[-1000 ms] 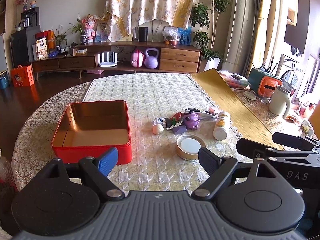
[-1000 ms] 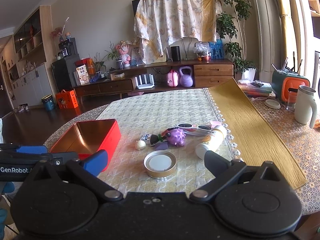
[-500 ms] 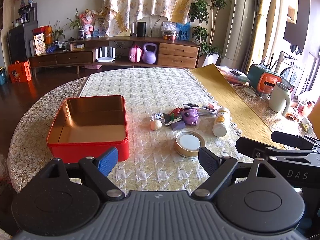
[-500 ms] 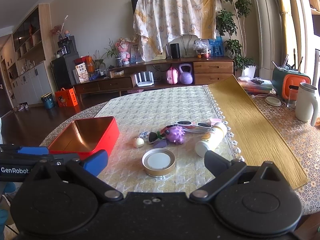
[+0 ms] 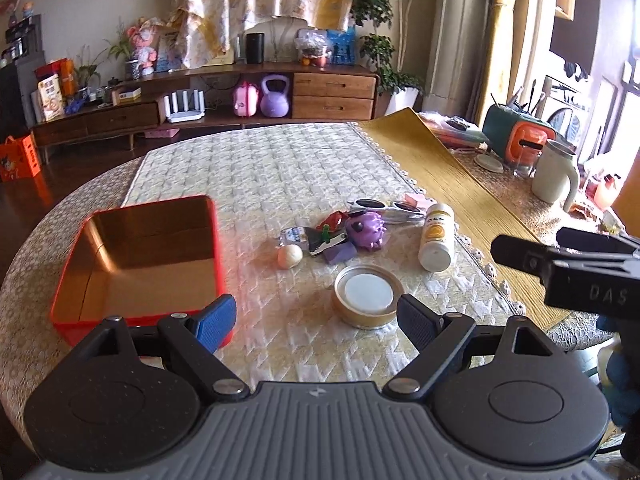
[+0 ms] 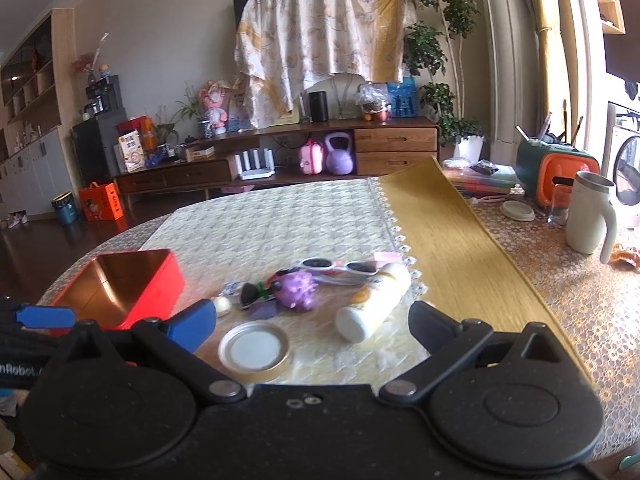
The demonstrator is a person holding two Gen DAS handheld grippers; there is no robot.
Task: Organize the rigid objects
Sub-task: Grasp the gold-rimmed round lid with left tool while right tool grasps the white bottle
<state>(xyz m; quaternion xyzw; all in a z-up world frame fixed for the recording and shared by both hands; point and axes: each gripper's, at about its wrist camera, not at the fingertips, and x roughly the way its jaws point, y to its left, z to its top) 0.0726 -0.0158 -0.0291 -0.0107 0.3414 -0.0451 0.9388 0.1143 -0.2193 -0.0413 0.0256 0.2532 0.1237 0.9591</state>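
An empty red tin box [image 5: 136, 256] with a gold inside stands on the left of the table; it also shows in the right wrist view [image 6: 120, 288]. Right of it lies a heap: a white bottle [image 5: 437, 237] on its side, a purple toy [image 5: 366, 230], sunglasses [image 5: 384, 206], a small pale ball [image 5: 290, 256] and a round gold lid [image 5: 368, 295]. My left gripper [image 5: 316, 320] is open and empty, near the lid. My right gripper [image 6: 312, 322] is open and empty, just short of the lid [image 6: 255, 349] and bottle [image 6: 374, 300].
A yellow runner [image 6: 452, 240] crosses the table right of the heap. A white mug [image 6: 590, 218], an orange and green appliance [image 6: 556, 172] and a round coaster [image 6: 517, 211] stand at the far right. A low sideboard [image 6: 280, 160] stands beyond the table.
Both grippers have moved forward toward the heap of objects, so the lid and bottle look nearer. Both stay open and empty. Nothing on the table has moved.
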